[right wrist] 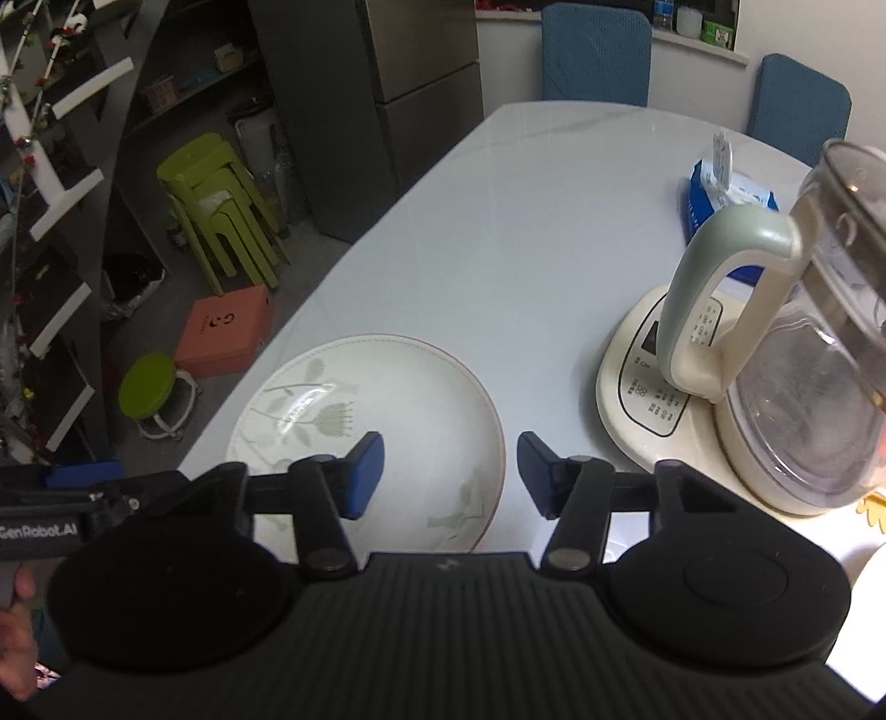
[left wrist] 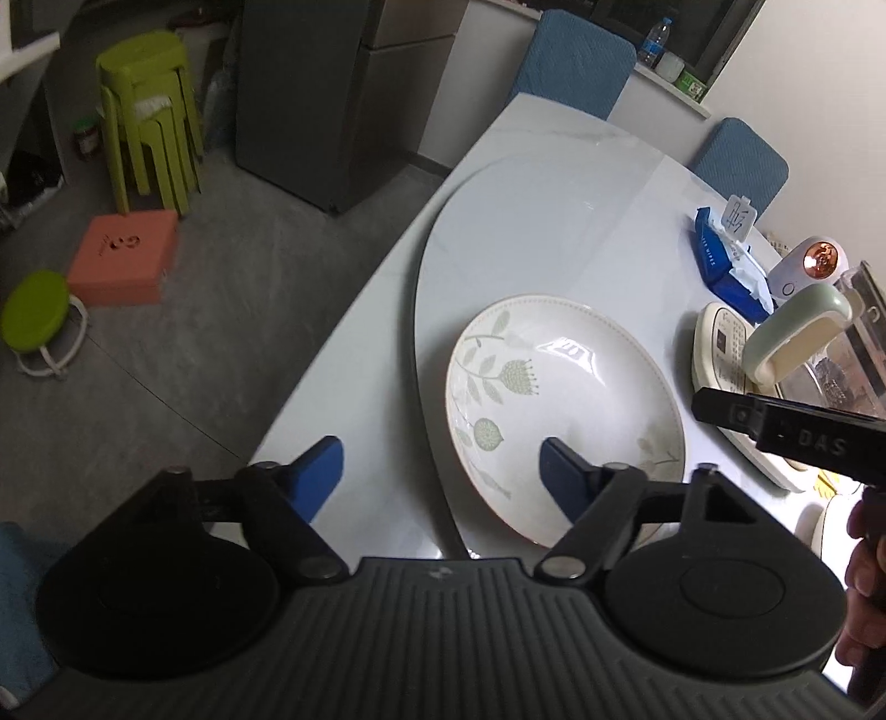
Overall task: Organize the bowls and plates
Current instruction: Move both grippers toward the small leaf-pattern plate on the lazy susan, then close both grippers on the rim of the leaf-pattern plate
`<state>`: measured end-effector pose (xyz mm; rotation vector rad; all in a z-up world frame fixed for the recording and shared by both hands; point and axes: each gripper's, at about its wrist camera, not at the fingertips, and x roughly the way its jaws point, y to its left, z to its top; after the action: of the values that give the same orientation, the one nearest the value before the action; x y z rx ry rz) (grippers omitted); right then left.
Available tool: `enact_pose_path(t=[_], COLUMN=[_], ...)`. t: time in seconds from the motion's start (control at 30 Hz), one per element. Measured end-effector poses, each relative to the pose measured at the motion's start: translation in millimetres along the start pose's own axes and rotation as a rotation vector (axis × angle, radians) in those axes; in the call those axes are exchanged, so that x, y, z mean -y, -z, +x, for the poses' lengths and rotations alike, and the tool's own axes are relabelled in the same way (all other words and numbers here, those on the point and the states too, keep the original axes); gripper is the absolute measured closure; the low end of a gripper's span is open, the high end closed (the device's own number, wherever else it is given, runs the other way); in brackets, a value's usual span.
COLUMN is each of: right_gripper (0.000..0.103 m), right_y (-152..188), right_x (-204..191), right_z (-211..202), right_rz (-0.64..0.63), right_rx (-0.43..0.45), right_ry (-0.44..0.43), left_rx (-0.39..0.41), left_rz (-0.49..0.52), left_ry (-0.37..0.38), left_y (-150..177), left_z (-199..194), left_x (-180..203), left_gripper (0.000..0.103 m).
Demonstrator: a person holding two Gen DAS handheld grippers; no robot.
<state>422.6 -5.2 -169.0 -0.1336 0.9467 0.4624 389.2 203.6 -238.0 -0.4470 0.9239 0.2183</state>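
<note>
A white plate [left wrist: 565, 387] [right wrist: 387, 399] with a green leaf and flower print and a thin brown rim lies flat on the white table [left wrist: 526, 221] [right wrist: 526, 221], near its front left edge. My left gripper [left wrist: 443, 476] is open and straddles the plate's left rim: the right pad hangs over the plate, the left pad over the table edge. My right gripper [right wrist: 449, 473] is also open, narrower, with the plate's right rim between its blue pads and neither pad pressing on it. No bowl is in view.
A glass kettle [right wrist: 803, 360] on a cream base [right wrist: 637, 376] stands close to the plate's right. Behind it lies a blue wipes pack [left wrist: 725, 255]. Two blue chairs [right wrist: 595, 52] stand at the far side. On the floor at left are green stools [left wrist: 149, 116] and an orange box [left wrist: 124, 257].
</note>
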Motion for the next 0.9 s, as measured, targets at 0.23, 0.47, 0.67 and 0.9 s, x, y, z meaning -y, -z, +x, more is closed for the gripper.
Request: enact_pose_path(t=[0.23, 0.47, 0.67, 0.9], right_gripper=[0.053, 0.066, 0.079, 0.084], right_y=[0.5, 2.3, 2.3, 2.0], right_x=[11.8, 28.8, 39.5, 54.6], right_z=[38.7, 59.1, 67.4, 72.2], right_rz=[0.024, 0.084, 0.106, 0.185], right_rx=[-0.044, -0.055, -0.049, -0.056], right_ry=[0.037, 0.027, -0.048, -0.155], left_rx=[-0.049, -0.054, -0.058, -0.074], left_rz=[-0.003, -0.009, -0.014, -0.027], left_ry=[0.026, 0.039, 0.051, 0.043], left_y=[1.0, -2.9, -7.0, -10.7], left_z=[38.7, 61.9, 78.0, 82.8], left_x=[-0.1, 3.0, 7.2, 8.7], left_gripper=[0.04, 0.061, 0.076, 0.079])
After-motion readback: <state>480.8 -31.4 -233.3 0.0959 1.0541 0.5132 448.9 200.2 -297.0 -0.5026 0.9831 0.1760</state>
